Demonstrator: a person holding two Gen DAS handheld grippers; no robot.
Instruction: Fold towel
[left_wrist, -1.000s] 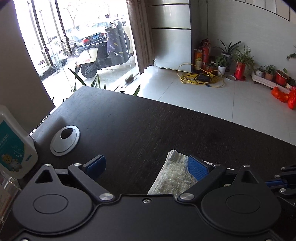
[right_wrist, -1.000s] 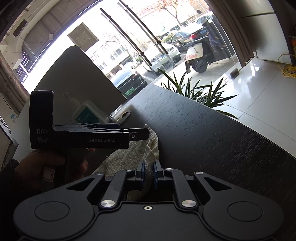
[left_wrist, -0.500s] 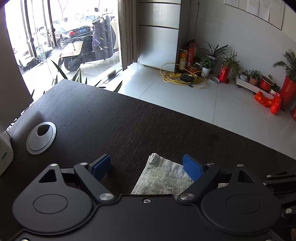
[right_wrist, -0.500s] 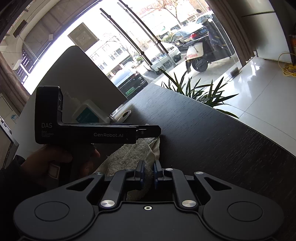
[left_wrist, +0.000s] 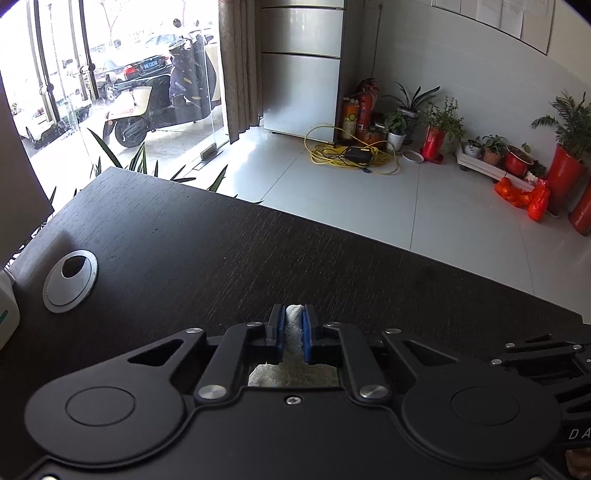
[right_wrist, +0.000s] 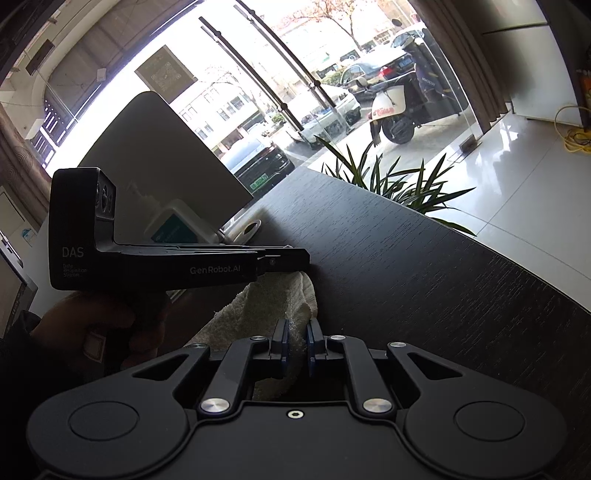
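A white terry towel lies bunched on the dark wooden table. My left gripper is shut on a far corner of the towel, pinched between its blue pads. In the right wrist view the left gripper shows from the side, holding the towel's corner just above the table. My right gripper has its jaws nearly closed around the towel's near edge, with a narrow gap between the pads.
A silver cable grommet sits in the table at the left, beside a white bottle. A grey panel stands behind it. The table edge drops to a tiled floor with potted plants.
My left gripper went from wide open over the towel to shut on its corner. My right gripper stayed in place, and its pads seem a little further apart.
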